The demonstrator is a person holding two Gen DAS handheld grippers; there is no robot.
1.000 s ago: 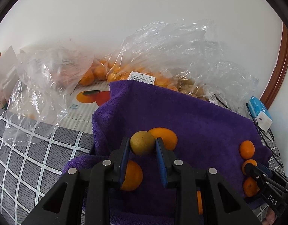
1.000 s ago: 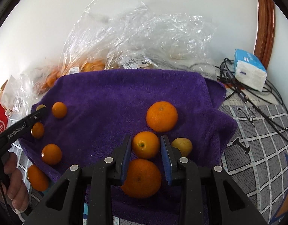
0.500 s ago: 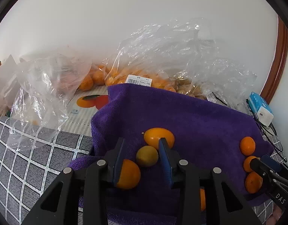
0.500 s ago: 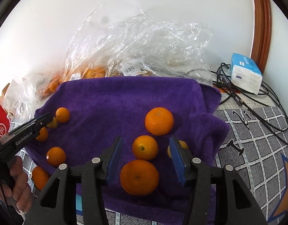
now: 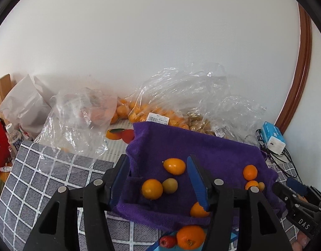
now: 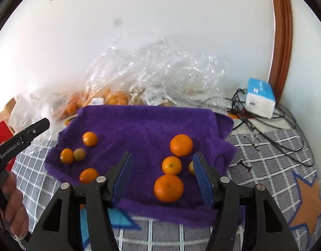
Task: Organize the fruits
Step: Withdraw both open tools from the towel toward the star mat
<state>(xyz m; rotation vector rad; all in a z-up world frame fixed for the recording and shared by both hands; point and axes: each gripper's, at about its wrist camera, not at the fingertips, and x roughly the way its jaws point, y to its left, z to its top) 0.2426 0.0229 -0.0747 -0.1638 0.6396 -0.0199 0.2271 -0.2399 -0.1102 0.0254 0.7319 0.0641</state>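
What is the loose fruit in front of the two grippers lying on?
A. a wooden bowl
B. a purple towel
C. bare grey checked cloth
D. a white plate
B. In the right wrist view the oranges and smaller fruit sit spread on a purple towel laid over the grey checked cloth; no plate or bowl shows.

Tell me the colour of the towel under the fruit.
Purple; the towel shows best in the right wrist view.

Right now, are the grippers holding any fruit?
No. The left gripper and right gripper have just been opening, with nothing pinched; the fruits lie loose on the towel.
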